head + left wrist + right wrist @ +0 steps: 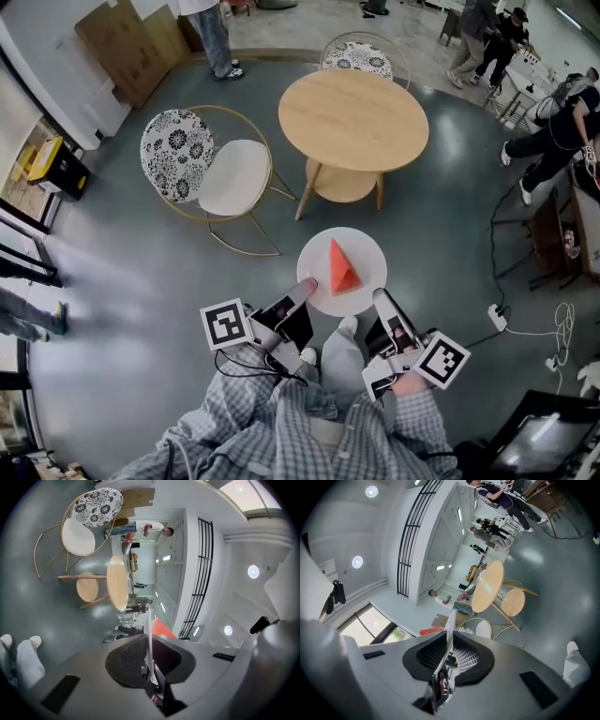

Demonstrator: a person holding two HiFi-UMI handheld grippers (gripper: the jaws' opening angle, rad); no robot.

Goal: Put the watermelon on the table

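At lower centre, the left gripper and right gripper, nearly closed, pinch the plate by its rim, where any tilt could slide the watermelon slice off.

Table is dead ahead with its whole top open wood, so there's room to come in over the near edge. Under it, legs and a low shelf block anything low. Chair stands just left of the table, its wire frame reaching toward my path. A second chair sits behind the far side. Left is wide open floor. Right is tighter — power strip and cables on the floor, dark furniture, people beyond. Left gripper and right gripper both clamp the plate — it fills the gap between them, with my legs right below.
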